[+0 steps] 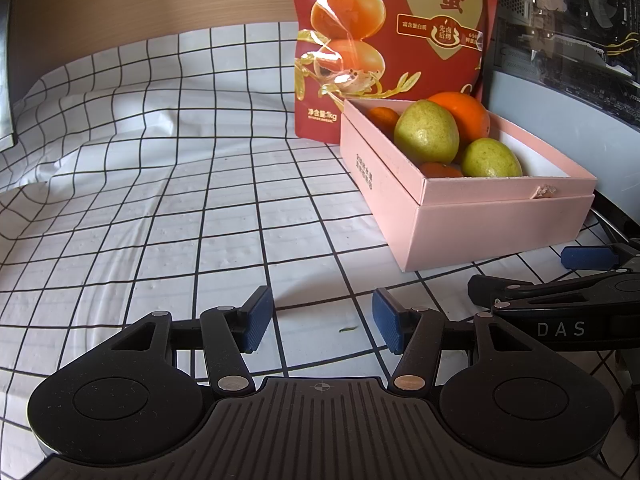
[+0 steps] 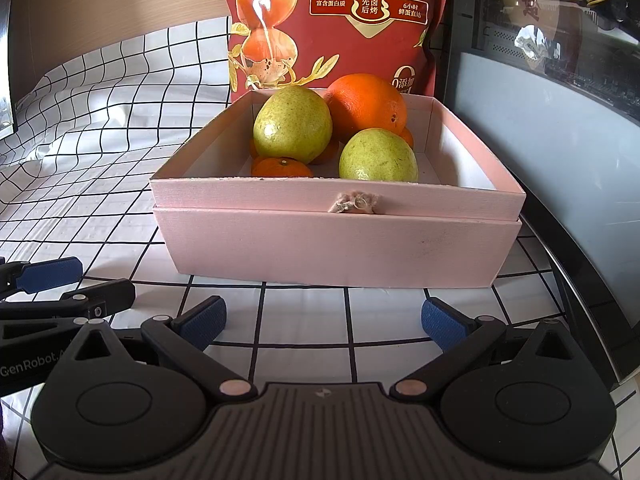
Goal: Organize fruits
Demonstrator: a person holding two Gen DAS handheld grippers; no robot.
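Observation:
A pink box (image 1: 472,220) (image 2: 336,248) stands on the checked cloth. It holds two green pears (image 2: 294,125) (image 2: 378,156), a large orange (image 2: 366,106) and small tangerines (image 2: 282,168). The same fruits show in the left wrist view: a pear (image 1: 426,132), the orange (image 1: 464,114). My left gripper (image 1: 322,322) is open and empty, low over the cloth to the left of the box. My right gripper (image 2: 324,324) is open and empty, just in front of the box's near wall. Each gripper shows at the edge of the other's view.
A red snack bag (image 1: 384,40) (image 2: 332,20) stands upright behind the box. A computer case with a glass side (image 2: 560,100) stands to the right. The white checked cloth (image 1: 160,200) stretches left, wrinkled toward the wooden back wall.

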